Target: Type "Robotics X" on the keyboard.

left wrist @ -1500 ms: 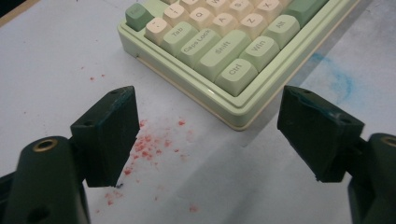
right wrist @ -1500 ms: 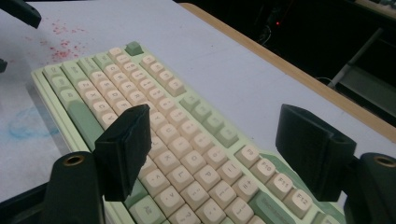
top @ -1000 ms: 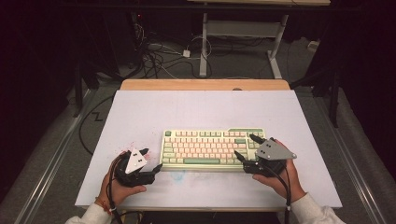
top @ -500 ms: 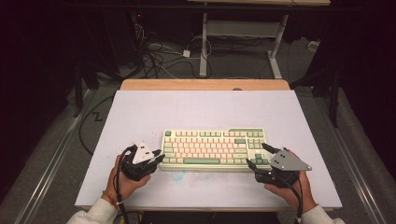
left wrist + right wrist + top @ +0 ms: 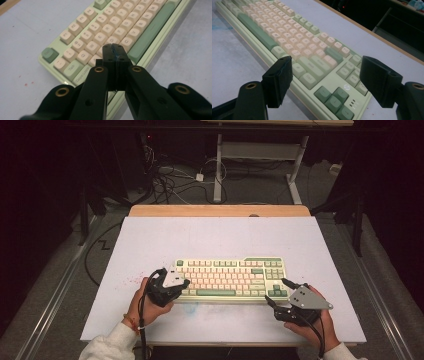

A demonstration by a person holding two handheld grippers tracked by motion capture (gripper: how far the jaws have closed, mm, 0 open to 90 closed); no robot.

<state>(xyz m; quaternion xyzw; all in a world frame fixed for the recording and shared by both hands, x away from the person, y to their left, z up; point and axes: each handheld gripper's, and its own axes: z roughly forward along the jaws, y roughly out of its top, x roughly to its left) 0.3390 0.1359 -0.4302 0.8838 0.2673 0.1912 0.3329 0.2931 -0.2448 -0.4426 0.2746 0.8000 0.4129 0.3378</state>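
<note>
— What did the surface and room look like?
— A pale table (image 5: 150, 245), wooden far edge, dark room, floor cables (image 5: 170, 182).
— And the keyboard (image 5: 227, 277)?
— Near the front. The left gripper (image 5: 186, 282) had just closed, empty, over its keys; the right gripper (image 5: 278, 292) gaped at its corner.

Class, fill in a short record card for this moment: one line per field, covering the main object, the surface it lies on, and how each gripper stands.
Object: keyboard, pale green case, cream and green keys
Surface: white table top; the keyboard lies flat on it
Left gripper: jaws have just closed and meet with nothing between them; tips over the keyboard's lower left keys, touch unclear
Right gripper: jaws open, apart from the keyboard, facing its right end near the arrow keys
Hands: one holds each gripper at the table's near edge
</note>
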